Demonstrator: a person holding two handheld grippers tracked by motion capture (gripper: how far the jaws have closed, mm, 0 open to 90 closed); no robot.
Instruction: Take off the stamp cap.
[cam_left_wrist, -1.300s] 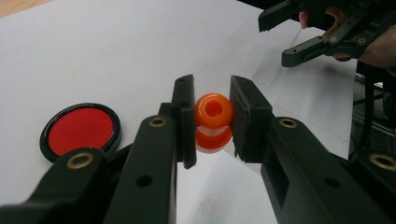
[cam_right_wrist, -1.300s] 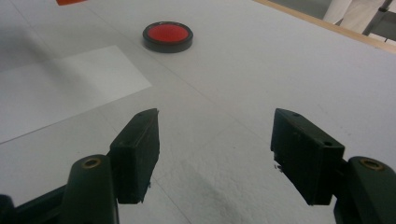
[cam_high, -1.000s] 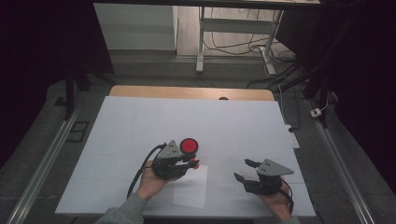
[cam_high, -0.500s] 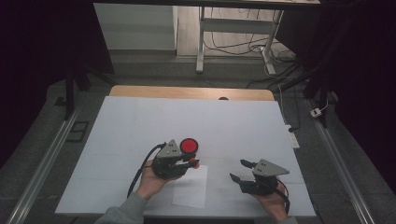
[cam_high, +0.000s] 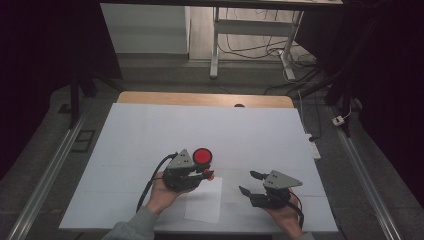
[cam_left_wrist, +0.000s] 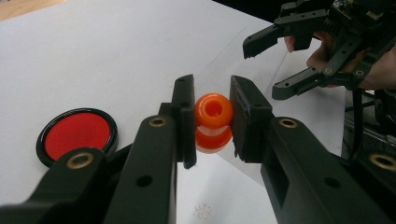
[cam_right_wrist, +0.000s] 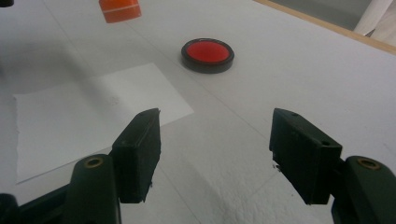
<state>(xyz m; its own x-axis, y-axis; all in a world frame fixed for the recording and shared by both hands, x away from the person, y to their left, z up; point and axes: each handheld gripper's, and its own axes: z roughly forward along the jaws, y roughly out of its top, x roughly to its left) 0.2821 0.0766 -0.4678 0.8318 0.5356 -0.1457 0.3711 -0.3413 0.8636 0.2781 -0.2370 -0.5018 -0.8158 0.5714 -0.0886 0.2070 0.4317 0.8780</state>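
- High view: the left gripper (cam_high: 206, 173) holds a small orange piece (cam_high: 207, 173) above the white tabletop (cam_high: 150, 130), just beside a red disc (cam_high: 202, 156); the right gripper (cam_high: 251, 182) hovers nearby, jaws apart.
- Left gripper view: both jaws clamp the orange piece (cam_left_wrist: 213, 122).
- Right gripper view: jaws spread wide, empty, over a paper sheet (cam_right_wrist: 79, 112).

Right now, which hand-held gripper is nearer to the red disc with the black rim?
Left. The left hand-held gripper holds an orange piece right beside the red disc. The right hand-held gripper is open, farther away beyond the paper sheet.
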